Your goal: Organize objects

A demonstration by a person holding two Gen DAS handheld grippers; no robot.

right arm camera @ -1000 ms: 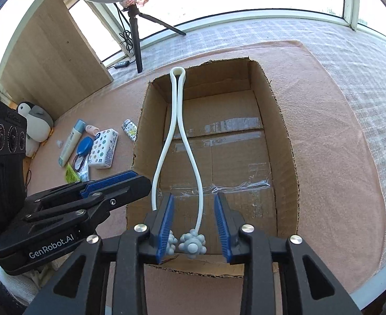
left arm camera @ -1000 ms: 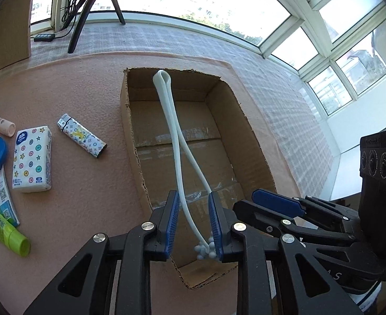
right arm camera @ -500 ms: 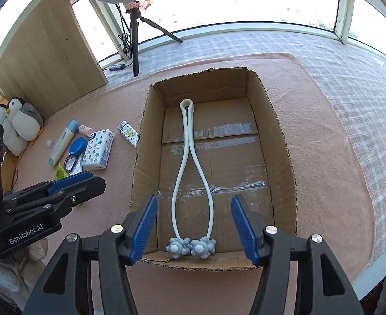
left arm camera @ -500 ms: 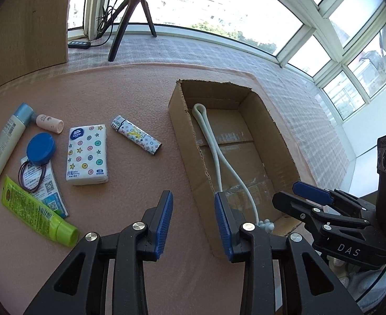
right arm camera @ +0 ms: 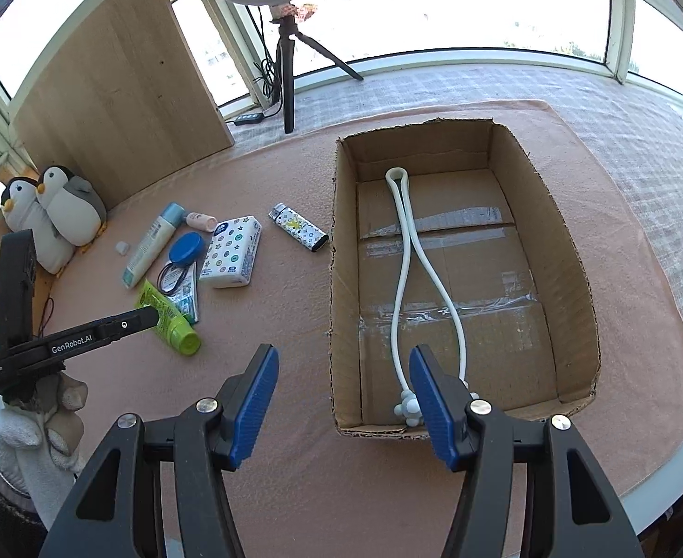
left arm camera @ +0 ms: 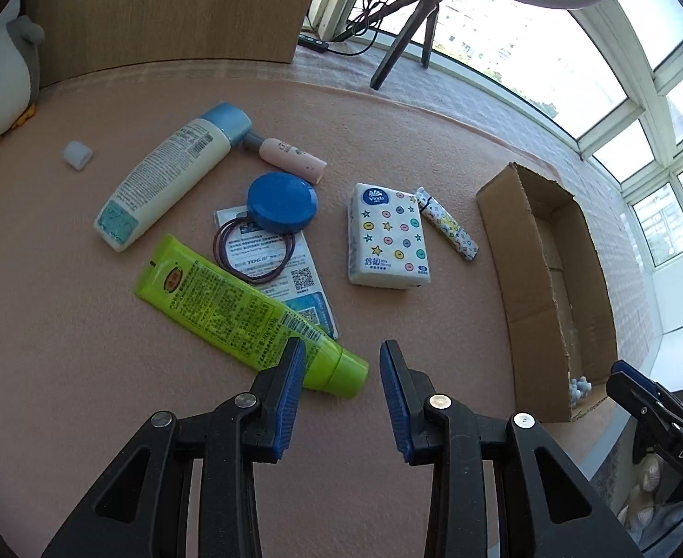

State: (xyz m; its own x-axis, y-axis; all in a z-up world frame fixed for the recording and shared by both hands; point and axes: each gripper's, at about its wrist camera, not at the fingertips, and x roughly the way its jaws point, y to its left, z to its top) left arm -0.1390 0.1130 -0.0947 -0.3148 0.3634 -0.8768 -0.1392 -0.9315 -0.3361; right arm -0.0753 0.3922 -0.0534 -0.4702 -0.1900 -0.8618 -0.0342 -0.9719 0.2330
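A white neck massager (right arm camera: 406, 255) lies lengthwise in the open cardboard box (right arm camera: 569, 242). My right gripper (right arm camera: 343, 390) is open and empty, near the box's front left corner. My left gripper (left arm camera: 341, 388) is open and empty just above the cap of a green tube (left arm camera: 229, 307). Spread over the pink mat are a tissue pack (left arm camera: 387, 237), a patterned lighter (left arm camera: 448, 225), a blue round lid (left arm camera: 281, 202), hair ties (left arm camera: 253, 251) on a leaflet, a white bottle with a blue cap (left arm camera: 169, 172), a pink stick (left arm camera: 292, 160) and a small white cap (left arm camera: 77, 154).
Two penguin plush toys (right arm camera: 57, 209) sit at the far left by a wooden board (right arm camera: 118, 88). A tripod (right arm camera: 290, 69) with a ring light stands by the windows. The table edge runs close along the front and right. A gloved hand (right arm camera: 34, 441) holds the left gripper.
Both grippers opened and let go of the massager, which now lies in the box. The left gripper swung left to the loose items; the right gripper drew back and left.
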